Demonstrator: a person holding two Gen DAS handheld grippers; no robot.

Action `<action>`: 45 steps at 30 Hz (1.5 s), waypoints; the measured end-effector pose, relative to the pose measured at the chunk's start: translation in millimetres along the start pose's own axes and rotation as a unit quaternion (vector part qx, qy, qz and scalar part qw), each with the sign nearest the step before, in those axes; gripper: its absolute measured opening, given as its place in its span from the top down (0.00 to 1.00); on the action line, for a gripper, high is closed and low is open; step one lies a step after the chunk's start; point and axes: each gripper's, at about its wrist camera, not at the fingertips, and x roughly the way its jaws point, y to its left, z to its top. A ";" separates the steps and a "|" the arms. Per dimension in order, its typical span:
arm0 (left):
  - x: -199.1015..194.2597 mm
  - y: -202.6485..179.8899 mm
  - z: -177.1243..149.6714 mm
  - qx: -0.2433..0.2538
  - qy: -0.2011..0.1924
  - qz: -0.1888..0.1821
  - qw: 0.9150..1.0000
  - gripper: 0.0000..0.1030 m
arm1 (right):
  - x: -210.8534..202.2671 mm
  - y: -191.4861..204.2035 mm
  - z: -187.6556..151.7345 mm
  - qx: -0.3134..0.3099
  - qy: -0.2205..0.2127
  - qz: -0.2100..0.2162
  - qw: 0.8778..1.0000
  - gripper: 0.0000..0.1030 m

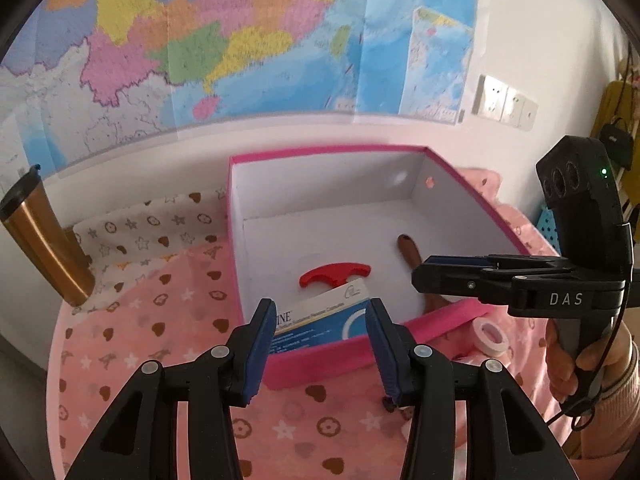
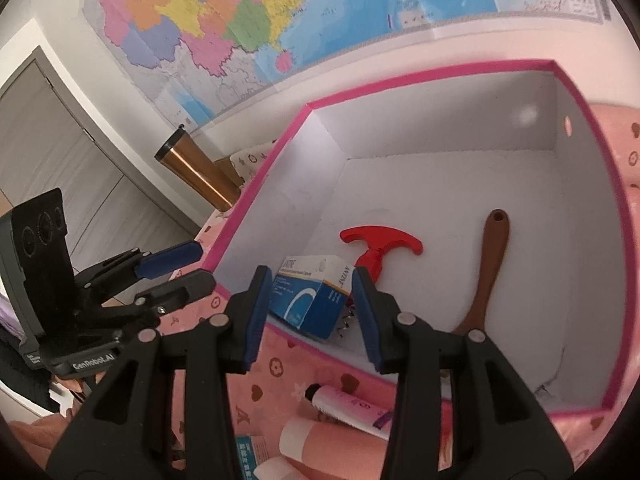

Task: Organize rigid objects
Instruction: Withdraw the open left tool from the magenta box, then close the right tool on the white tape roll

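Observation:
A pink-rimmed white box (image 1: 320,152) (image 2: 420,76) stands on the pink patterned cloth. Inside it lie a red T-handled corkscrew (image 1: 334,274) (image 2: 380,242), a brown wooden handle (image 1: 410,254) (image 2: 490,264) and a blue-and-white medicine carton (image 1: 320,320) (image 2: 308,300), which leans at the near wall. My left gripper (image 1: 322,344) (image 2: 188,270) hovers open just outside the near wall with nothing between its pads. My right gripper (image 2: 312,316) (image 1: 430,270) stands open over the box's near right corner. The carton shows through its gap, and the pads do not touch it.
A copper travel mug (image 1: 44,240) (image 2: 196,172) stands at the left by the wall. Outside the box, on the cloth, lie a tape roll (image 1: 491,336), a white tube (image 2: 352,404) and a pink-and-white roll (image 2: 304,440). A hand (image 1: 576,360) grips the right gripper's handle.

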 end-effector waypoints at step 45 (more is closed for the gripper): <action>32.3 -100.2 -70.4 0.028 0.074 -0.152 0.985 0.46 | -63.0 -93.2 -115.7 0.090 -0.005 -0.133 0.987 0.55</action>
